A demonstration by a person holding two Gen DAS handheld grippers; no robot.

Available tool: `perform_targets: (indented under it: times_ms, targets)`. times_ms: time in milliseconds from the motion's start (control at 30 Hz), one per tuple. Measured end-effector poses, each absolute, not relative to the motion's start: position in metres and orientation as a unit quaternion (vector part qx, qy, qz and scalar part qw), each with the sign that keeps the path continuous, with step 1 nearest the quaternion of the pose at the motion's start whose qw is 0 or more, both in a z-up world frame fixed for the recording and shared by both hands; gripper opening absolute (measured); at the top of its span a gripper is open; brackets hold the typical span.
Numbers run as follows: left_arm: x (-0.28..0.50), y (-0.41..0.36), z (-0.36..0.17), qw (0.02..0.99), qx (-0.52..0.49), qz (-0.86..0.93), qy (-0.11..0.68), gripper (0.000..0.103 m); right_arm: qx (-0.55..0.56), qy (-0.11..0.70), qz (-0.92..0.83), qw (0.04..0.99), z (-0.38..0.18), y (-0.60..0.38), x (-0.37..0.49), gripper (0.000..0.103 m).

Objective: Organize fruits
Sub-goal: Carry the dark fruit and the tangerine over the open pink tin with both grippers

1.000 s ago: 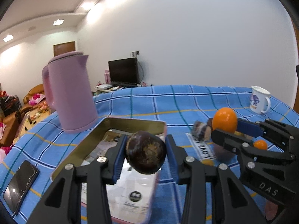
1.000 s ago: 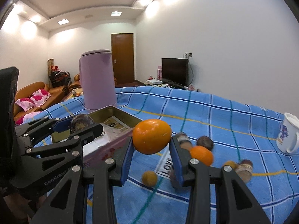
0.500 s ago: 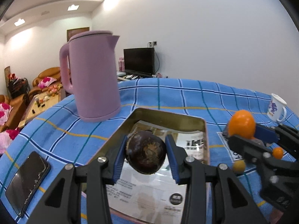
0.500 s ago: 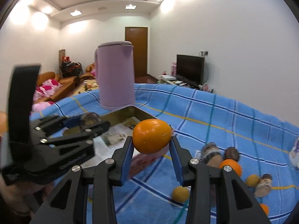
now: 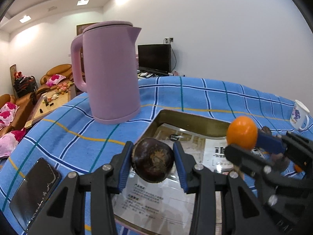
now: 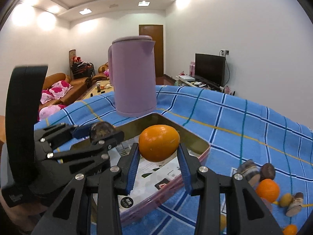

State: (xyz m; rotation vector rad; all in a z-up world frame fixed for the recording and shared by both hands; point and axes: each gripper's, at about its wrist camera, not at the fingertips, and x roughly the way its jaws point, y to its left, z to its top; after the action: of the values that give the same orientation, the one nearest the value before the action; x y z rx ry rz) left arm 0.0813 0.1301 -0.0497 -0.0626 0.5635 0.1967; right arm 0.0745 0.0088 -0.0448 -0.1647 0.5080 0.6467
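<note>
My left gripper (image 5: 153, 163) is shut on a dark purple mangosteen (image 5: 152, 162) and holds it above the near left part of a shallow metal tin (image 5: 187, 120) lined with printed paper. My right gripper (image 6: 158, 153) is shut on an orange (image 6: 159, 143) and holds it above the tin's (image 6: 203, 146) right side. The right gripper with the orange (image 5: 242, 132) shows at the right of the left wrist view. The left gripper with the mangosteen (image 6: 101, 131) shows at the left of the right wrist view. More loose fruit, an orange (image 6: 267, 190) among them, lies on the cloth to the right.
A tall pink kettle (image 5: 109, 70) stands on the blue checked tablecloth (image 5: 195, 92) just behind the tin. A black phone (image 5: 33, 193) lies at the near left. A white mug (image 5: 300, 114) stands at the far right. Several small fruits (image 6: 252, 171) lie right of the tin.
Both grippers have moved left and forward with their fruit, from beside the loose fruit to above the tin. The kettle now looks nearer. Both grips are unchanged.
</note>
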Motion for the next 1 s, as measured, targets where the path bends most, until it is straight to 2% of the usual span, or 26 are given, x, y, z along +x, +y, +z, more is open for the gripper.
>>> perform_targets:
  times_ms: [1000]
  targets:
    - [0.102, 0.132, -0.063, 0.938, -0.029, 0.096, 0.333, 0.043, -0.077, 0.308, 0.327, 0.890, -0.061, 0.014, 0.092, 0.041]
